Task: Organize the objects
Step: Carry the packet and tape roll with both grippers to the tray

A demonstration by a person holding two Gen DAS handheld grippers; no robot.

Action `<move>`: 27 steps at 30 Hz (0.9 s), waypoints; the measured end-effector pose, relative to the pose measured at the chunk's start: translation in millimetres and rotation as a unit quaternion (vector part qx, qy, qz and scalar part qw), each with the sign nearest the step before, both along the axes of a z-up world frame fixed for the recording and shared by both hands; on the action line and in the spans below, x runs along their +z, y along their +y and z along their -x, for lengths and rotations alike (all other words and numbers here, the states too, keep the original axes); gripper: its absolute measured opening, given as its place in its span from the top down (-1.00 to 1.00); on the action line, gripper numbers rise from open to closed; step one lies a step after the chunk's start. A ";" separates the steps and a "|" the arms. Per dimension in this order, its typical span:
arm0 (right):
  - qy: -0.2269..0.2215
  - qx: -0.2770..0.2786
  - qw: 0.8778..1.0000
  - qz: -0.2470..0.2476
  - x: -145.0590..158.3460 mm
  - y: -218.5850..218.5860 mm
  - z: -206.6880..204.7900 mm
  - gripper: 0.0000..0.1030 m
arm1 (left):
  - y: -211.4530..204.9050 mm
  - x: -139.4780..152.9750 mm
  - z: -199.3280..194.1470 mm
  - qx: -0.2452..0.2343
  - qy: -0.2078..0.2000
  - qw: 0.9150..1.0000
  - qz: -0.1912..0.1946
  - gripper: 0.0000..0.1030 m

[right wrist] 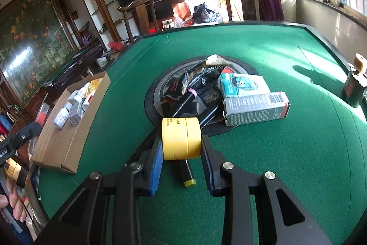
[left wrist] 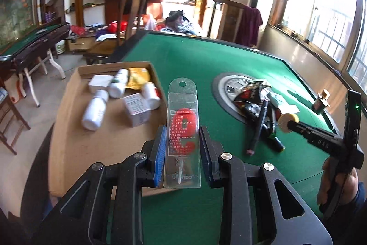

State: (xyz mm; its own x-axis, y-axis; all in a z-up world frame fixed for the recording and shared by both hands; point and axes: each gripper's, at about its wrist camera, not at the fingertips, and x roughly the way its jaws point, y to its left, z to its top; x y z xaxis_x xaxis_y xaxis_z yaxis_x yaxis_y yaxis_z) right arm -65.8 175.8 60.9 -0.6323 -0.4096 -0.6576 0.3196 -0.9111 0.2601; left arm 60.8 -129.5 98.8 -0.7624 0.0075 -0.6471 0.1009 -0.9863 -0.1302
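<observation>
Both pairs of jaws are closed on cargo as I see it: my left gripper [left wrist: 182,148] pinches a clear plastic hang-pack [left wrist: 182,128] with red pieces inside and a printed label, its blue pads [left wrist: 160,150] pressed against the pack's long edges. The pack stands upright between the fingers, its punched hole at the top, over the near edge of the cardboard box [left wrist: 75,130].

Inside that box I can see white bottles [left wrist: 95,113], a small white carton [left wrist: 137,112], a flat white box [left wrist: 100,83] and a yellow pouch [left wrist: 138,77], all lying loose at the far end.

My right gripper [right wrist: 182,150] is clamped on a roll of yellow tape [right wrist: 181,138], held by its flat sides above the green felt table [right wrist: 286,164]. Under it lies a black pen with a yellow cap [right wrist: 188,176].

Beyond the tape, on the round centre plate [right wrist: 153,105], sits the unsorted pile: black foil packets [right wrist: 195,82], a grey carton [right wrist: 255,110] lying on its side, a blister card [right wrist: 240,83] and dark pens [right wrist: 206,116]. A dark green bottle [right wrist: 353,88] stands alone near the table's right edge, well apart from the pile.

From the left wrist view I also see the right gripper out to the side with the tape in its tips, a hand [left wrist: 332,178] wrapped around its handle.
</observation>
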 end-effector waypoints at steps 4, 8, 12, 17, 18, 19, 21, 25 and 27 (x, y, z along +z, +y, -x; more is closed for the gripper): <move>0.003 0.003 1.000 0.020 13.3 -13.6 -1.5 0.39 | -22.0 5.4 -19.5 0.020 0.007 1.000 0.000 0.47; -0.002 0.033 0.999 0.035 23.3 -43.9 -6.1 0.40 | -42.9 11.0 -36.4 0.040 0.015 0.999 -0.003 0.47; -0.004 0.054 0.998 0.036 25.6 -71.3 -10.8 0.40 | -60.9 10.0 -46.1 0.054 0.016 0.998 -0.009 0.47; -0.012 0.085 0.996 0.032 23.0 -103.2 -18.7 0.40 | -78.1 3.2 -50.3 0.063 0.011 0.998 -0.020 0.47; -0.012 0.092 0.995 0.029 22.8 -109.8 -20.8 0.40 | -81.2 1.9 -51.3 0.065 0.012 0.998 -0.022 0.47; -0.013 0.098 0.995 0.028 22.8 -115.1 -21.8 0.40 | -84.1 0.1 -51.7 0.066 0.012 0.997 -0.024 0.47; -0.016 0.112 0.993 0.028 23.3 -128.3 -24.8 0.40 | -90.8 -3.2 -51.2 0.069 0.011 0.997 -0.030 0.47; -0.018 0.139 0.990 0.024 26.2 -156.4 -30.5 0.40 | -108.1 -10.6 -44.4 0.073 0.006 0.996 -0.042 0.47; -0.020 0.151 0.988 0.026 28.9 -168.2 -31.9 0.40 | -118.0 -13.3 -38.1 0.073 0.000 0.996 -0.045 0.47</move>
